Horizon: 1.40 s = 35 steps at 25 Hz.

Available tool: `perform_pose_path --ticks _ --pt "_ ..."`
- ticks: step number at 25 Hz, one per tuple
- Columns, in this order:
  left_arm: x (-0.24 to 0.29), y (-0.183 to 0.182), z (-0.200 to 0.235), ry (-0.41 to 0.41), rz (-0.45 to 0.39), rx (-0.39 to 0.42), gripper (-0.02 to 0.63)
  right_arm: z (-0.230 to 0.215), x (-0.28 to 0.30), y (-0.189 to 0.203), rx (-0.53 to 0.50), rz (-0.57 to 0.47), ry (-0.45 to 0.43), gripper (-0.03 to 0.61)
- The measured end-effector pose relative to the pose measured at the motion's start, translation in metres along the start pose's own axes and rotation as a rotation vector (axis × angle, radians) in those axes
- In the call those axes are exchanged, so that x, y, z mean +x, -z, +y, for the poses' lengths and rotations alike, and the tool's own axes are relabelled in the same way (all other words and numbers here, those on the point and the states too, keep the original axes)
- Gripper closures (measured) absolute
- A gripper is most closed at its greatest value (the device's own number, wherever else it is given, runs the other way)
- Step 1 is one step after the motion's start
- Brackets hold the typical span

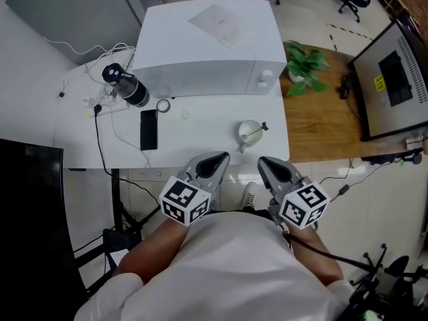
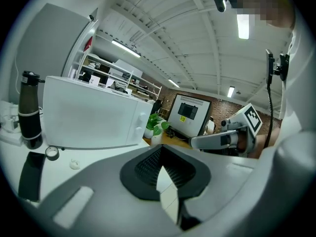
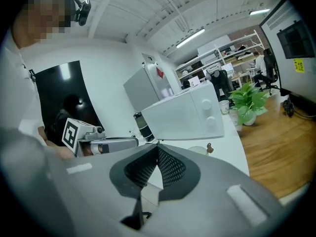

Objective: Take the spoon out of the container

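A small white container (image 1: 249, 134) stands on the white table (image 1: 200, 129) in front of the microwave, with a spoon (image 1: 257, 131) leaning in it, its dark handle end pointing right. In the right gripper view the container (image 3: 198, 151) and the spoon's handle tip (image 3: 209, 146) show just past the jaws. My left gripper (image 1: 215, 159) and right gripper (image 1: 269, 164) hover side by side at the table's near edge, short of the container. Both are shut with nothing between the jaws, as the left gripper (image 2: 160, 154) and right gripper (image 3: 158, 153) views show.
A white microwave (image 1: 207, 45) fills the back of the table. To the left lie a dark bottle (image 1: 126, 84), a black phone (image 1: 148, 129), a tape roll (image 1: 163, 105) and white cables. A potted plant (image 1: 304, 65) stands on the wooden desk at right.
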State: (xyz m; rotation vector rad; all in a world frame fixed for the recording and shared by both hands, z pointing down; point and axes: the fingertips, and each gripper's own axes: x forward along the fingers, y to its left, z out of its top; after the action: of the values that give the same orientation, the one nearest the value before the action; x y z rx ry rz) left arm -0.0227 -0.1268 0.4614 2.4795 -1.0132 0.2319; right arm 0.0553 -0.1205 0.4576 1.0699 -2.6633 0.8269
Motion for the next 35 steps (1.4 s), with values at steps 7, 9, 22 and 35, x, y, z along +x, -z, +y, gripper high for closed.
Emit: perform_pose_path --ticks 7,9,22,35 --pt "0.003 -0.003 0.003 0.005 -0.001 -0.004 0.611 -0.001 0.004 -0.002 -0.005 0.005 -0.004 0.572" --pt "0.005 -0.003 0.004 0.005 0.001 -0.003 0.611 -0.002 0.006 -0.003 -0.006 0.007 -0.015 0.572" --pt "0.021 0.006 0.025 -0.005 0.039 -0.034 0.611 -0.062 0.033 -0.001 -0.091 0.055 0.104 0.476" --pt "0.034 0.014 0.05 -0.031 0.08 -0.082 0.611 -0.139 0.068 0.013 -0.028 0.134 0.203 0.437"
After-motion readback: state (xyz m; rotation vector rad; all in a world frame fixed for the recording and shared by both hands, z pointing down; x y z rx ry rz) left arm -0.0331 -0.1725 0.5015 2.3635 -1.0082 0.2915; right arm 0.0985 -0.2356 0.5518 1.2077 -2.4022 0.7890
